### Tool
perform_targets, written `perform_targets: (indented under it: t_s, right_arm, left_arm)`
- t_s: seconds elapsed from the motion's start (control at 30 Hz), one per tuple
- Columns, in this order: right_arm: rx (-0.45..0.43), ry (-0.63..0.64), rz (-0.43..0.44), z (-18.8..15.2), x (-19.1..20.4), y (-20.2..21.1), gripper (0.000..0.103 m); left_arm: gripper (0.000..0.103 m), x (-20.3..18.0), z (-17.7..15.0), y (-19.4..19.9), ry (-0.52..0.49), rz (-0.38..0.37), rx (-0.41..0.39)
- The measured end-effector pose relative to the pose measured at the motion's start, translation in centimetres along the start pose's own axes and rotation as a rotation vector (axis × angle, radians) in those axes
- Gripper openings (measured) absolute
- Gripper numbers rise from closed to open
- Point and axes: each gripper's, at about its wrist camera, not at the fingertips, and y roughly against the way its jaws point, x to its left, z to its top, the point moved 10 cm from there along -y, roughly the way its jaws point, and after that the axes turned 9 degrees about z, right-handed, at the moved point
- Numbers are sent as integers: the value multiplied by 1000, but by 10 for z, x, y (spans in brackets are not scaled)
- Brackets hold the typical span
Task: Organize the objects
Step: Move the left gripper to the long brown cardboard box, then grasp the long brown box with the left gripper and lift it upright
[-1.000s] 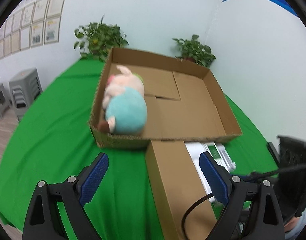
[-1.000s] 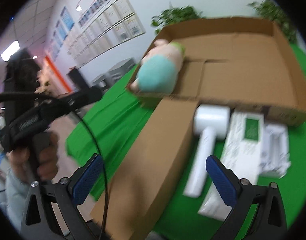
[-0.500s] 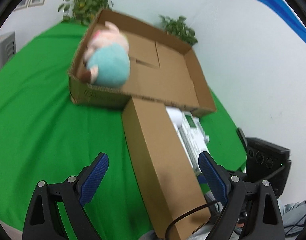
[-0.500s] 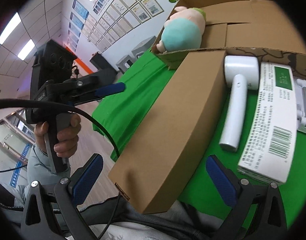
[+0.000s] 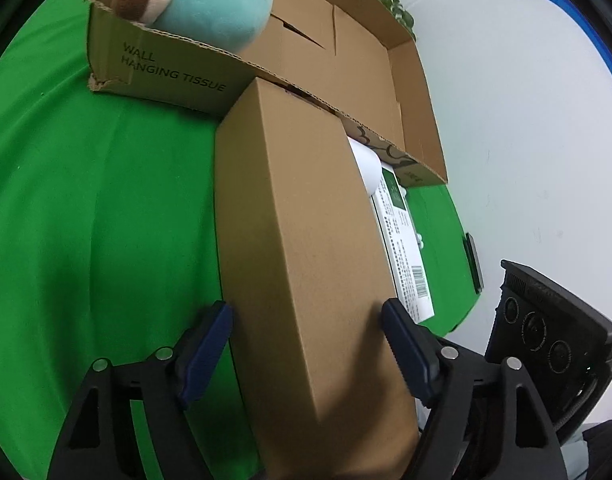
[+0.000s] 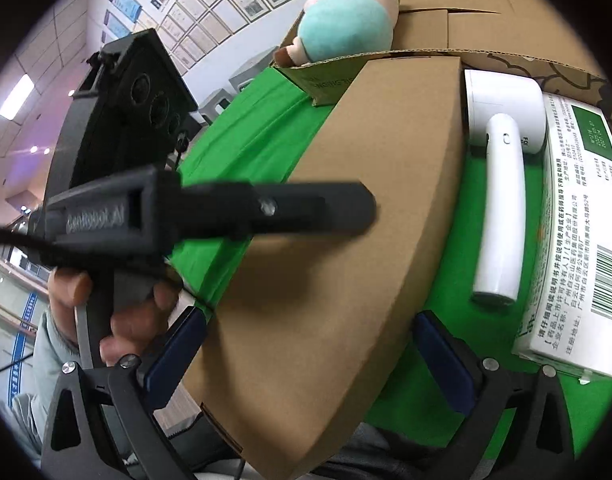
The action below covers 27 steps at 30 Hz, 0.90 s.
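A long brown cardboard box (image 5: 302, 240) lies lengthwise on the green cloth, its far end against the open carton tray (image 5: 166, 76). My left gripper (image 5: 306, 344) straddles the box's near end. Its jaws are closing and both blue pads (image 5: 210, 344) touch the box's sides. In the right wrist view the left gripper's black finger (image 6: 306, 208) lies across the box (image 6: 346, 280), with a hand (image 6: 118, 312) on its grip. My right gripper (image 6: 312, 360) stands open around the same near end, with green cloth showing inside its right pad. A teal and pink plush toy (image 5: 214, 4) lies in the tray's near left corner.
A white handheld device (image 6: 502, 216) and a white printed carton (image 6: 578, 248) lie right of the long box. The green cloth (image 5: 86, 200) spreads bare to the left. The table edge runs just under both grippers. Potted plants and a white wall stand behind the tray.
My left gripper has dropped and tipped down over the long box's near end, and its jaws have narrowed onto the sides. My right gripper has sunk closer to the same end.
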Motion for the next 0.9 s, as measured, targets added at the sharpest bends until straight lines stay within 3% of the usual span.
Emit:
perform_targets:
  t_s: [0.63, 0.9]
  right_arm:
    - [-4, 4, -67, -17, -3, -8, 103]
    - [-50, 98, -136, -25, 3, -4, 100]
  left_arm:
    - [75, -1, -23, 6, 52, -4, -10]
    - [74, -15, -25, 23, 11, 24, -81]
